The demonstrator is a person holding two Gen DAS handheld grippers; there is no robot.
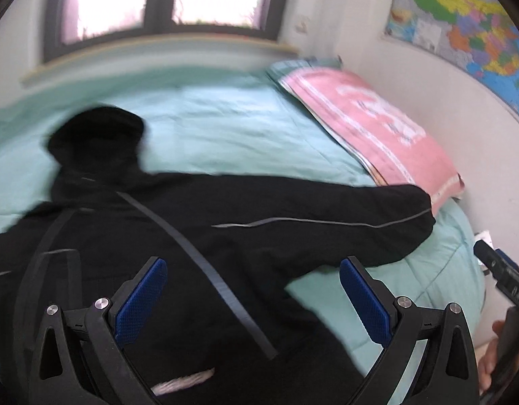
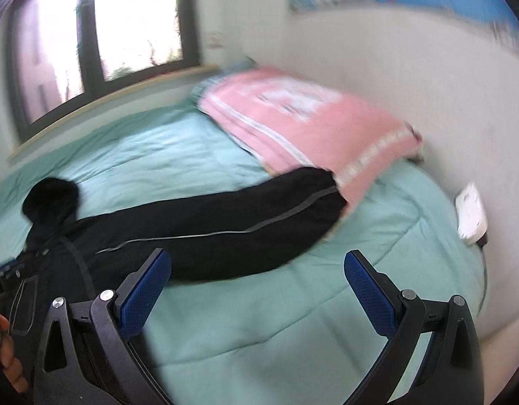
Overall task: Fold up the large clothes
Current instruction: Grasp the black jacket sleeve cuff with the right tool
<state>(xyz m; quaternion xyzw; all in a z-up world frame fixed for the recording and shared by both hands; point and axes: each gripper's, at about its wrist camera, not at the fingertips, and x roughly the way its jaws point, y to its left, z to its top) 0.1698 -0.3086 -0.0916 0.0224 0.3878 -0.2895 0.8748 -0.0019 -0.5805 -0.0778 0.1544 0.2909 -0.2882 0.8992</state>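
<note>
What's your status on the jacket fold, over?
Left gripper open, right gripper open. Black jacket spread flat, unfolded. Sleeve cuff touching pink pillow.

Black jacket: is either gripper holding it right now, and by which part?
Neither. The left gripper and right gripper both stand open above the black jacket, which lies spread on the bed.

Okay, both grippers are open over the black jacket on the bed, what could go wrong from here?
1. The jacket sleeve end touches the pink pillow; pulling it could drag the pillow.
2. The open right hand-held gripper is over the green quilt and may pinch it.
3. The white charger near the bed edge might get knocked off.
</note>
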